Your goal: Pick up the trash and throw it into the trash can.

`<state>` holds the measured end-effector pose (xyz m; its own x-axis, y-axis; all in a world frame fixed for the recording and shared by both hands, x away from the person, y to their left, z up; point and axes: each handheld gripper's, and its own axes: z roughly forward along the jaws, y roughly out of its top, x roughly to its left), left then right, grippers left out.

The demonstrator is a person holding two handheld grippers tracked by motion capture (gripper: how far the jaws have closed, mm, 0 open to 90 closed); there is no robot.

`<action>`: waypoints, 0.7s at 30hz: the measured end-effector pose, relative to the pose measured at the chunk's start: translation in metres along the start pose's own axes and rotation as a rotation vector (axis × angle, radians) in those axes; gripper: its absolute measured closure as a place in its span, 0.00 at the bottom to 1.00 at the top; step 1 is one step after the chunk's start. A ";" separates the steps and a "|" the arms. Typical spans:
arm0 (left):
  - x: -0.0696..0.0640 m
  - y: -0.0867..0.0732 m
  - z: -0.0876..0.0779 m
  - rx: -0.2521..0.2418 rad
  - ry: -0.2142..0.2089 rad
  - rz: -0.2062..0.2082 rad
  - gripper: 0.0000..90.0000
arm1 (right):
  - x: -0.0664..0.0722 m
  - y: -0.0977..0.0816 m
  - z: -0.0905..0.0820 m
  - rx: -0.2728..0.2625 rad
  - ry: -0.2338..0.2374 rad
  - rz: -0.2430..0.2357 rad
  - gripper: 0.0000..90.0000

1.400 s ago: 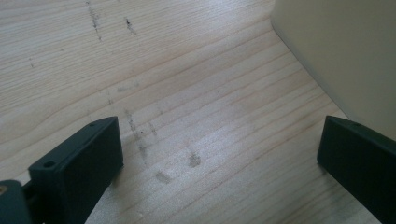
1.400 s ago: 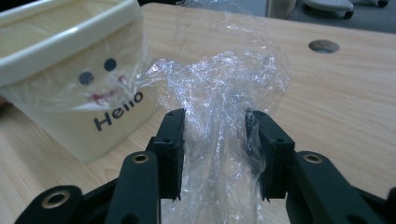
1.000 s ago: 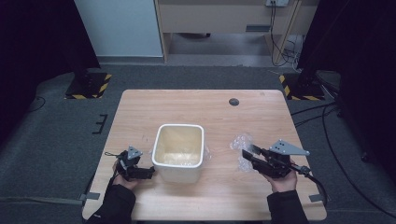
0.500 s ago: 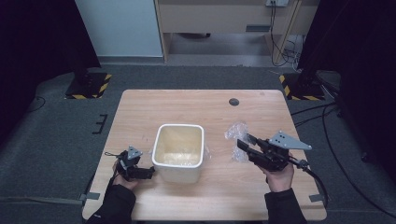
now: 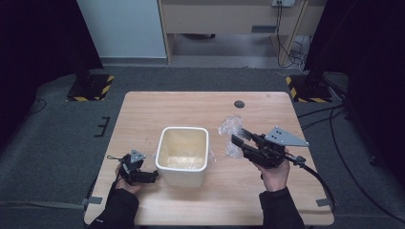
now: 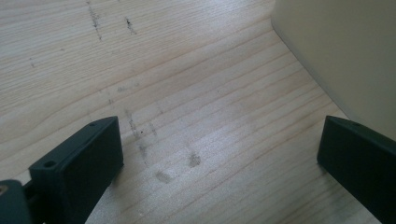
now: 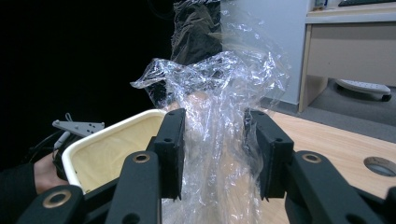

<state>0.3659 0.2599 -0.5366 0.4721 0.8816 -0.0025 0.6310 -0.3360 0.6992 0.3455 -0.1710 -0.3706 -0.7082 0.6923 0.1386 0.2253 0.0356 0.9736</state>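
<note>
Right claw (image 5: 239, 137) is pinching a crumpled sheet of clear plastic wrap (image 5: 231, 128), its jaws closed on the film, which is bunching up above them in the right gripper view (image 7: 219, 93). The wrap is hanging just right of the cream tub (image 5: 183, 155) standing mid-desk (image 5: 157, 102). Left claw (image 5: 154, 176) is resting open on the desk, touching or nearly touching the tub's near left wall, its jaws spread wide over bare wood (image 6: 210, 135). The wrap looks very light, limp and slippery, liable to cling and tear rather than break; gripping a thick gathered fold, as now, seems safer than taking a single thin edge.
</note>
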 end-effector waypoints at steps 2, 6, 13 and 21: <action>0.000 0.000 0.000 0.000 0.000 0.000 0.00 | 0.003 0.003 0.005 -0.002 0.007 -0.003 0.67; 0.000 0.000 0.000 0.000 0.000 0.000 0.00 | 0.008 0.006 0.014 -0.002 0.017 -0.011 0.67; 0.000 0.000 0.000 0.000 0.000 0.000 0.00 | 0.020 0.010 0.034 -0.003 0.039 -0.027 0.67; 0.000 0.000 0.000 0.000 0.000 0.000 0.00 | 0.029 0.013 0.050 0.004 0.047 -0.050 0.66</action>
<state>0.3659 0.2600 -0.5366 0.4721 0.8815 -0.0024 0.6310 -0.3361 0.6992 0.3614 -0.1139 -0.3632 -0.7492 0.6549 0.0987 0.1915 0.0716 0.9789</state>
